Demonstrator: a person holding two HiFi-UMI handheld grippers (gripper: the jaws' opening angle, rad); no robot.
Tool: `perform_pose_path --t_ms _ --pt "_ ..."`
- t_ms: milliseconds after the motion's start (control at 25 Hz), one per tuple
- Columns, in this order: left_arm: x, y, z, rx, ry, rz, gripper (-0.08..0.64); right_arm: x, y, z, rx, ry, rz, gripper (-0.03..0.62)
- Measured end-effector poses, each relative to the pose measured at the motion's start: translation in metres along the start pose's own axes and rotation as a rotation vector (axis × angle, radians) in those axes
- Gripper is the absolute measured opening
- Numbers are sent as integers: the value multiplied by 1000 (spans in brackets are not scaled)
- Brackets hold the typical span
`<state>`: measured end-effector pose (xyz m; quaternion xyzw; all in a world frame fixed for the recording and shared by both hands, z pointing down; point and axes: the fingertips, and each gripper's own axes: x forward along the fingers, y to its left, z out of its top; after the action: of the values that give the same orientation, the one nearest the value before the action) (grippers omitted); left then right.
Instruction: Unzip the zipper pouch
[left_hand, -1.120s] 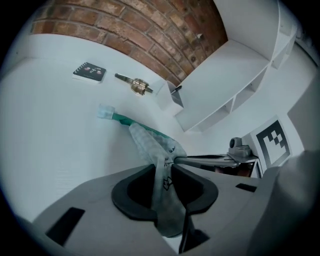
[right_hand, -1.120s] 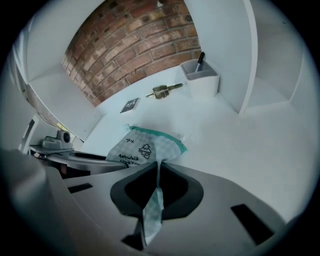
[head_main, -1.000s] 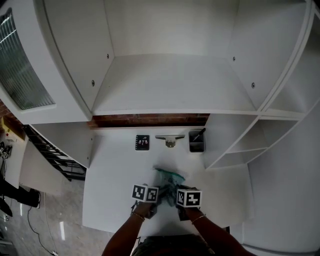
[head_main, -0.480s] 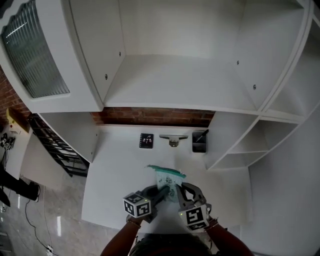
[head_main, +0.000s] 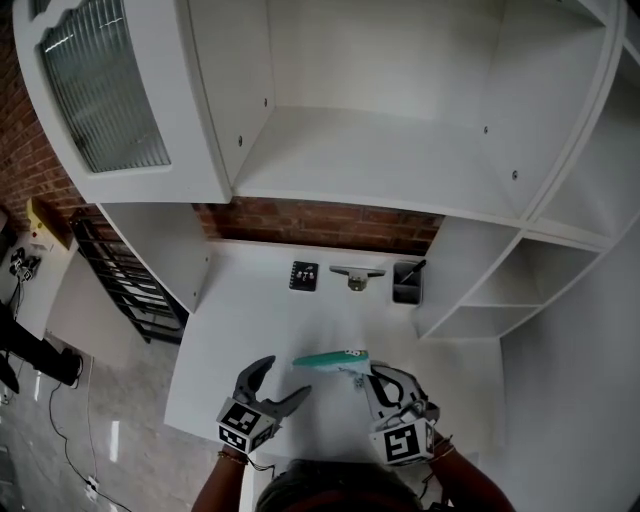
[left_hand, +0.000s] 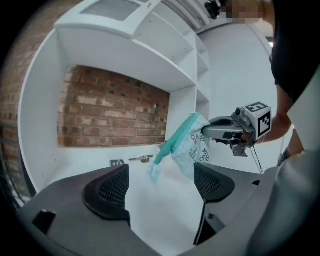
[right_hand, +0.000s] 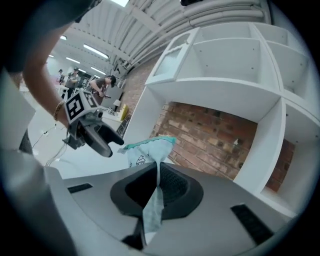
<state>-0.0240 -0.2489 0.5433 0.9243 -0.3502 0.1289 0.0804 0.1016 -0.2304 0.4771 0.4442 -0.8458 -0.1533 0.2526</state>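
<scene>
Above the white table (head_main: 250, 320), near its front edge, the zipper pouch (head_main: 335, 358) hangs in the air, one end pinched between the closed jaws of my right gripper (head_main: 378, 378). My left gripper (head_main: 282, 385), over the table just left of the pouch, is opening with nothing between its jaws. I can't tell whether the teal zipper (left_hand: 175, 140) has parted; I judge the unzipping remains to be done.
</scene>
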Motion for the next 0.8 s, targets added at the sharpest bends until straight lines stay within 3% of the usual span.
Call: perform_pose_path --t_ms 80,200,360,400,480,520,640,800 --pt "-3 -1 20 110 7 -21 390 -5 6 1 -25 -29 24 9" --pt "9 -24 39 257 62 -156 391 -12 20 2 -57 -45 95 9" --pt "25 -69 27 341 180 -363 381 -20 39 10 -64 -80 169 9" --pt "26 -75 21 364 207 -376 329 -21 42 12 -51 -90 180 9" --pt "27 -82 15 394 217 -365 99 -23 46 13 -30 -86 202 9" --pt "27 -84 14 393 210 -358 22 -24 47 12 -22 -72 212 9" --pt "25 -87 13 421 213 -339 3 -25 47 8 0 -50 227 9" --pt "20 -87 16 576 233 -283 2 -29 51 7 45 -60 295 30"
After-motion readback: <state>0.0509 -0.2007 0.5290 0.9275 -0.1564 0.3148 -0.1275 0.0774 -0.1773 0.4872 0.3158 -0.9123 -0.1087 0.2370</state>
